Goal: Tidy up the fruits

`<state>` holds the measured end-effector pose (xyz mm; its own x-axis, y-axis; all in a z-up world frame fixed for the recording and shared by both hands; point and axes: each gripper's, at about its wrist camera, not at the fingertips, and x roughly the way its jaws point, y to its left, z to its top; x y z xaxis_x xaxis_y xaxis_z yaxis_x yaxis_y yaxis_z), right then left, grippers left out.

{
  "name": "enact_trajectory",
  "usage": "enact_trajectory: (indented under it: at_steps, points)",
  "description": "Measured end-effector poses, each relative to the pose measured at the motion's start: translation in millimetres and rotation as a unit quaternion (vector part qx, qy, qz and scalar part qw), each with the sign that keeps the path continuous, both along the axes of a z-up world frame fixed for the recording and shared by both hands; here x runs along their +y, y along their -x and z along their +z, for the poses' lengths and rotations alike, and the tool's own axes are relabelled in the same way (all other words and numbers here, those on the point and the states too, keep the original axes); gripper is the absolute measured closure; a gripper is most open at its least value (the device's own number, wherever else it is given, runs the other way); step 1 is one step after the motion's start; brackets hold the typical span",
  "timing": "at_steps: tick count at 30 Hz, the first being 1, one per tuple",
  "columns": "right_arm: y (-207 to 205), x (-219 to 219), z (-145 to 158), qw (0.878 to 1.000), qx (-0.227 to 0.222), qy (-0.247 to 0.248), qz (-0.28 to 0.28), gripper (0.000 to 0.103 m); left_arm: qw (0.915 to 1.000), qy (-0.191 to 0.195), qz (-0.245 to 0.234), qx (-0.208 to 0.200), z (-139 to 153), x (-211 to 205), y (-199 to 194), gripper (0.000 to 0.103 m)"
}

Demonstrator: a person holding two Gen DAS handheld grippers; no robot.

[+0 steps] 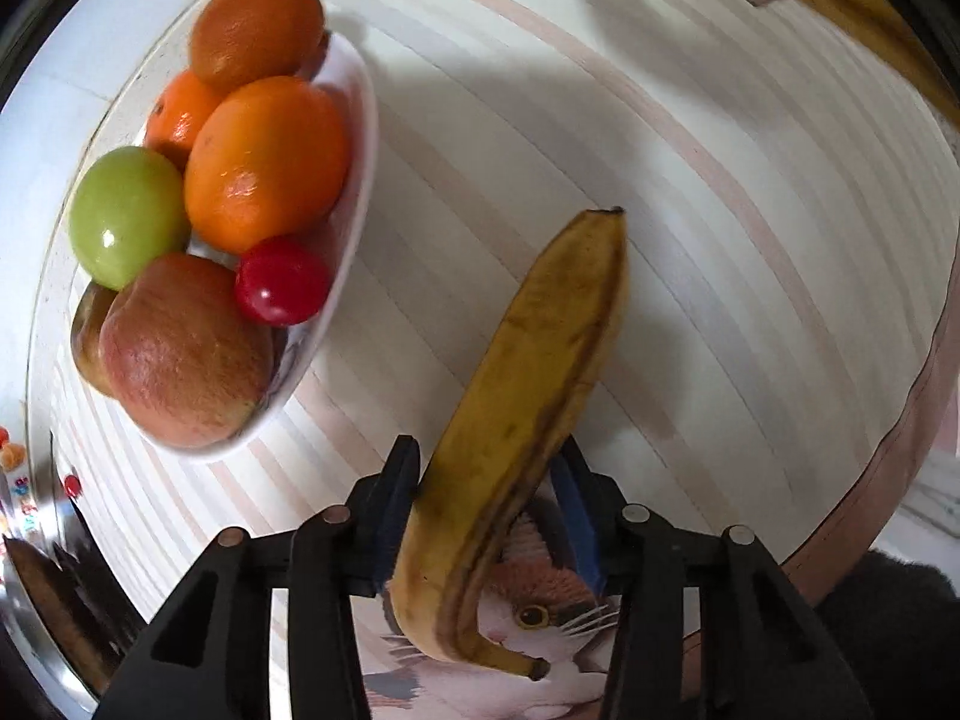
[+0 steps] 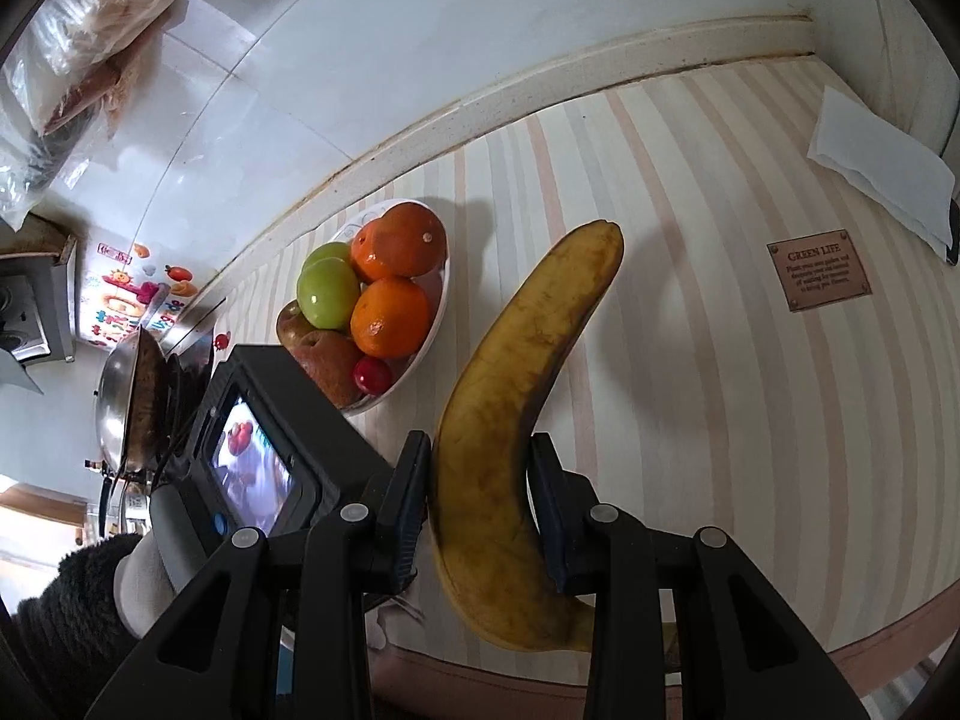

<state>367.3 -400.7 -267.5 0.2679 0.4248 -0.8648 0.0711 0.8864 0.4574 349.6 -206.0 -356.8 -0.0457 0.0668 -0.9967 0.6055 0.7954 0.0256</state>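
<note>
Bananas [image 1: 528, 396] [image 2: 510, 420], one clamped in each gripper, left [image 1: 486, 516] and right [image 2: 480, 504], both up off the striped tablecloth [image 2: 720, 360] mid-frame. Looks like the carrying step; next they need laying by the full fruit bowl [image 1: 354, 180] at upper left. Brown tag [image 2: 819, 278] at right reads "GREEN LIFE".

Left claw [image 1: 489, 480] clamped on a banana [image 1: 528, 396], right claw [image 2: 480, 468] clamped on another banana [image 2: 516, 396]
</note>
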Motion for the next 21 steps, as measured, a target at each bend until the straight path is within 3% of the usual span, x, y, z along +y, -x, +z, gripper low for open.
enact_trajectory:
  at_steps: [5,8,12,19,21]
  points:
    - [0.6,-0.4,-0.1,1.0,0.0,0.0,0.003,0.067,0.994,0.068,0.085,0.009,14.7,24.8,2.0,0.063]
    - [-1.8,0.2,0.9,1.0,-0.001,0.0,0.007,0.067,0.9823,0.122,0.138,0.033,28.1,43.9,2.4,0.065]
    - [-10.8,6.2,4.2,1.0,-0.004,-0.004,0.013,0.067,0.9647,0.176,0.192,0.034,54.2,76.0,-2.7,0.068]
    - [-31.1,29.7,6.7,1.0,-0.008,-0.012,0.028,0.067,0.9564,0.181,0.229,0.002,82.5,115.9,-11.7,0.071]
    - [-34.1,35.3,9.8,0.999,-0.01,-0.015,0.032,0.067,0.9497,0.194,0.246,-0.003,87.3,123.8,-2.0,0.071]
